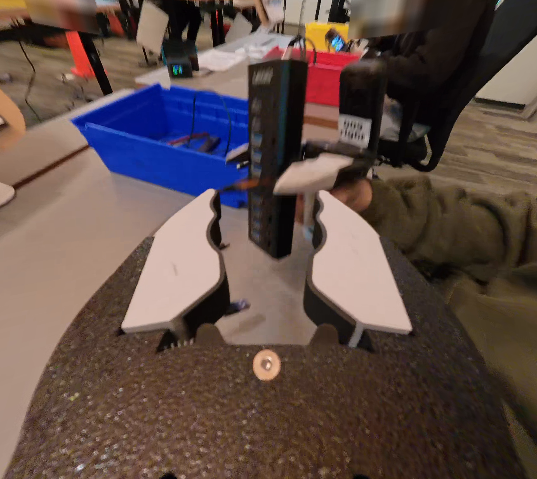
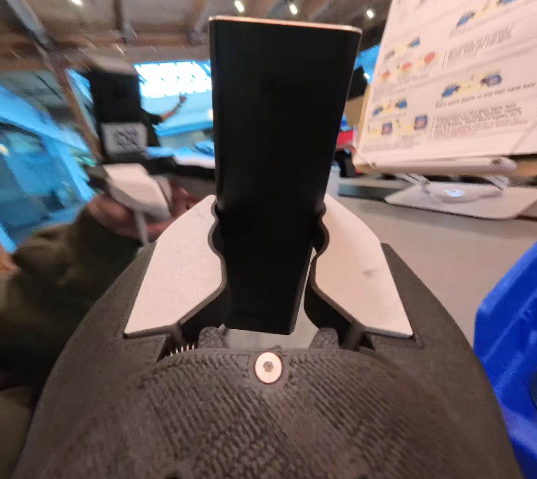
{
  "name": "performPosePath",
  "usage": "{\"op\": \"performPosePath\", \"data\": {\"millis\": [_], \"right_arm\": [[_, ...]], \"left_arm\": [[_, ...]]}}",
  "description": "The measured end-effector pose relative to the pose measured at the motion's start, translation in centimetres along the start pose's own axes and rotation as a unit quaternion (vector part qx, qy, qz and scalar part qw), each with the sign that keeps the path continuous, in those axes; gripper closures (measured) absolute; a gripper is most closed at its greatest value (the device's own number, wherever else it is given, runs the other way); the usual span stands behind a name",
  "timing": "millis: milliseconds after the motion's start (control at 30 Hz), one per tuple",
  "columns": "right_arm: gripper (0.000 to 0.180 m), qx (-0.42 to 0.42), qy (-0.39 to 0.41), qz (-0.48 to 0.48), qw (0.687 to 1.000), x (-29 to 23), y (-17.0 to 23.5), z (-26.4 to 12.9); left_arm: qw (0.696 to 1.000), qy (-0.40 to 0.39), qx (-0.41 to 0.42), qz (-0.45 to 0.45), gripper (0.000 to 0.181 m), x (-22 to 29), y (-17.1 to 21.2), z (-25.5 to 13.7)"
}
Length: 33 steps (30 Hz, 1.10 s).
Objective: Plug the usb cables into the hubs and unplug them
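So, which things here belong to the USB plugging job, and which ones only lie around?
For the job:
- tall black USB hub, held upright by the right gripper
- open left gripper
- thin black cables in the blue plastic bin

Just lying about:
- red plastic bin
- small black digital clock
- white printed poster board

Blue bin (image 1: 151, 128) on grey table (image 1: 58, 232); red bin (image 1: 322, 78) behind; poster board (image 2: 453, 58) propped right.
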State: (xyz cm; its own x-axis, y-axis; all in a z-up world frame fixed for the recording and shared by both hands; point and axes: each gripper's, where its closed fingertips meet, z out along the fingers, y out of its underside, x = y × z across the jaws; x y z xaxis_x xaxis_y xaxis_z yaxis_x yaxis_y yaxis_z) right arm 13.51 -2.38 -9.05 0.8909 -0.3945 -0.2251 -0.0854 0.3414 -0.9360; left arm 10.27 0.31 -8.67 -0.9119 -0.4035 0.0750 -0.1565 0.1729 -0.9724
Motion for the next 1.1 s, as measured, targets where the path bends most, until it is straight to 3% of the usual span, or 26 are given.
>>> {"op": "performPosePath", "data": {"millis": [100, 167, 233, 333, 400, 667, 933, 1100], "right_arm": [[0.118, 0.085, -0.053, 0.041, 0.994, -0.2, -4.0, -0.7], [0.118, 0.105, -0.133, 0.079, 0.982, -1.6, -5.4, -0.8], [0.118, 0.110, -0.172, 0.083, 0.975, -2.6, -5.6, -0.3], [0.118, 0.091, -0.205, 0.075, 0.972, -3.7, -4.4, 0.7], [0.117, 0.087, -0.218, 0.087, 0.968, -3.9, -3.8, 0.9], [0.109, 0.007, -0.147, 0.051, 0.988, -1.0, -1.4, 0.6], [0.111, 0.048, -0.141, 0.134, 0.980, 0.4, -1.7, 0.6], [0.110, 0.028, -0.094, 0.112, 0.989, 1.1, -1.2, 1.0]], "left_arm": [[0.997, 0.023, -0.060, -0.038, 0.119, 0.1, 2.5, 1.0], [0.994, 0.066, -0.066, -0.058, 0.118, 1.2, 3.3, 2.0], [0.993, 0.081, -0.030, -0.076, 0.105, 1.4, 3.0, 3.2], [0.981, 0.149, 0.041, -0.113, 0.107, 3.1, 1.6, 3.8], [0.980, 0.157, 0.040, -0.112, 0.114, 3.1, 2.0, 4.1], [0.994, 0.102, -0.026, -0.034, 0.122, 0.6, 5.5, 4.3], [0.982, 0.139, 0.051, -0.119, 0.122, 0.5, 5.3, 5.1], [0.986, 0.106, 0.065, -0.111, 0.122, 0.1, 5.3, 5.7]]}}
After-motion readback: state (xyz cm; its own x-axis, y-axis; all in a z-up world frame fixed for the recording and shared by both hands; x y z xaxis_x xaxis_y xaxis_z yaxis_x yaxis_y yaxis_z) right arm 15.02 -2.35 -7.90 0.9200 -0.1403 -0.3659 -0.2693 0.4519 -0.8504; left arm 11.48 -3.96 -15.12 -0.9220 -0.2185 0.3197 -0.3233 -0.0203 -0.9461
